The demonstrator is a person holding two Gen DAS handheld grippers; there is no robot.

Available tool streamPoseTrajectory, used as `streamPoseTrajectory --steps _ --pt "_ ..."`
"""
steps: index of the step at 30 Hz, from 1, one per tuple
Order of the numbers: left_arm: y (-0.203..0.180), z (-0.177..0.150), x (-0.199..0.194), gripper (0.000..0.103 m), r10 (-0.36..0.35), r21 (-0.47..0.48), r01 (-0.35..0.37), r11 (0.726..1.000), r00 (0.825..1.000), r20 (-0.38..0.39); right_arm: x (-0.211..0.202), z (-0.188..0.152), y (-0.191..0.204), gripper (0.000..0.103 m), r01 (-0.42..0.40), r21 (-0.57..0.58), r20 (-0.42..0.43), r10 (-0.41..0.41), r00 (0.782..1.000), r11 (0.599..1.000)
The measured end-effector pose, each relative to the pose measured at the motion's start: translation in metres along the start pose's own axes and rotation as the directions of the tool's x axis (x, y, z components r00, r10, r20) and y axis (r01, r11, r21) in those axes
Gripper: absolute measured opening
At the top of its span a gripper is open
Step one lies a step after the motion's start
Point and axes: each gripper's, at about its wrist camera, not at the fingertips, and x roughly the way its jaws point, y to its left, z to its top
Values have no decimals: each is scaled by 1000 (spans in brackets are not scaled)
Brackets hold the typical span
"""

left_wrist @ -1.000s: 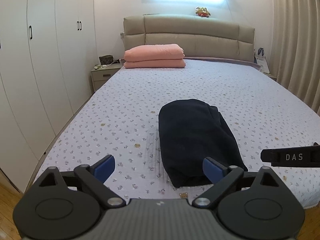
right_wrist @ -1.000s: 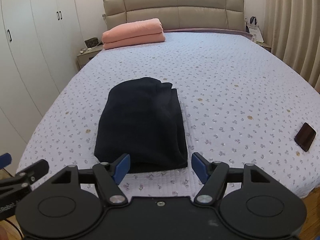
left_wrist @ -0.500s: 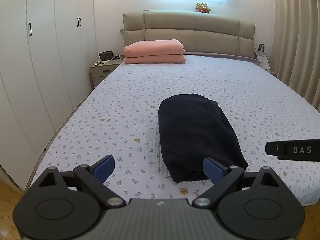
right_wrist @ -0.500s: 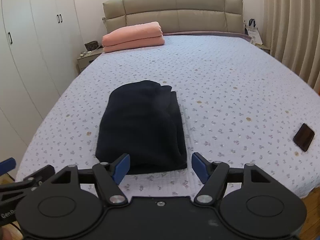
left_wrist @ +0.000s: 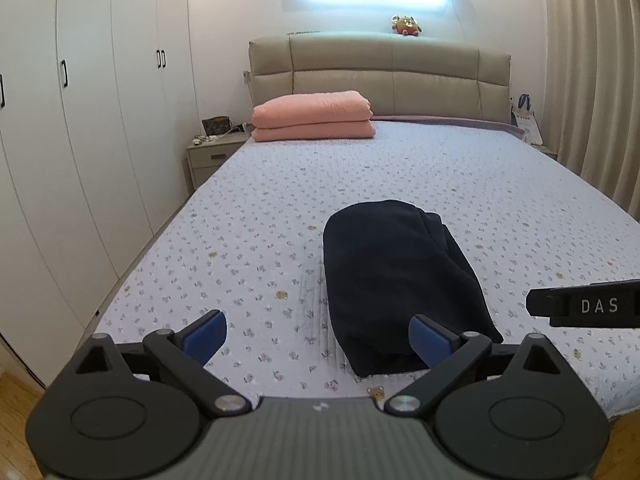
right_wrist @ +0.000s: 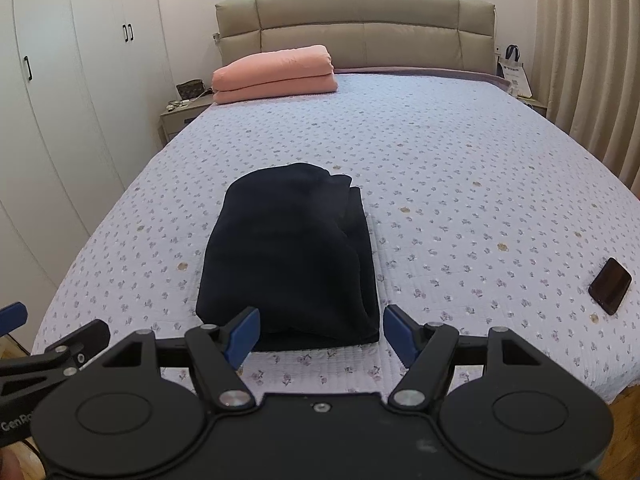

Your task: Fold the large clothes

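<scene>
A dark navy garment [left_wrist: 396,276] lies folded into a compact rectangle on the floral bedspread [left_wrist: 256,240], near the foot of the bed. It also shows in the right wrist view [right_wrist: 292,256]. My left gripper [left_wrist: 318,338] is open and empty, held above the bed's foot edge, just left of the garment. My right gripper [right_wrist: 318,332] is open and empty, held just before the garment's near edge. Part of the right gripper shows at the right of the left wrist view [left_wrist: 588,306].
A folded pink blanket [left_wrist: 312,120] lies by the beige headboard [left_wrist: 380,64]. A dark phone [right_wrist: 610,286] lies near the bed's right edge. White wardrobes [left_wrist: 80,120] line the left wall, with a nightstand [left_wrist: 212,156] beside the bed. Curtains [left_wrist: 596,80] hang at right.
Both grippers have drawn back and risen slightly from the folded garment, so more of the bed's foot edge and the room shows. The garment has not moved.
</scene>
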Motion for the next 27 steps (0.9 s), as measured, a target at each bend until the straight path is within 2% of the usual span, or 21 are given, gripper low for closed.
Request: streamPoseTrajectory --steps 12,22,27 --pt "1 -1 10 99 -6 -14 5 1000 1000 -31 12 3 -2 81 5 1 -22 -5 1000 1000" --pt "-2 -2 55 99 2 -14 -4 1000 994 -107 59 3 -11 81 10 31 -106 -6 994 999" --pt "-3 -1 79 95 15 -16 -17 1000 996 -91 86 1 -22 81 30 47 -157 -22 987 998"
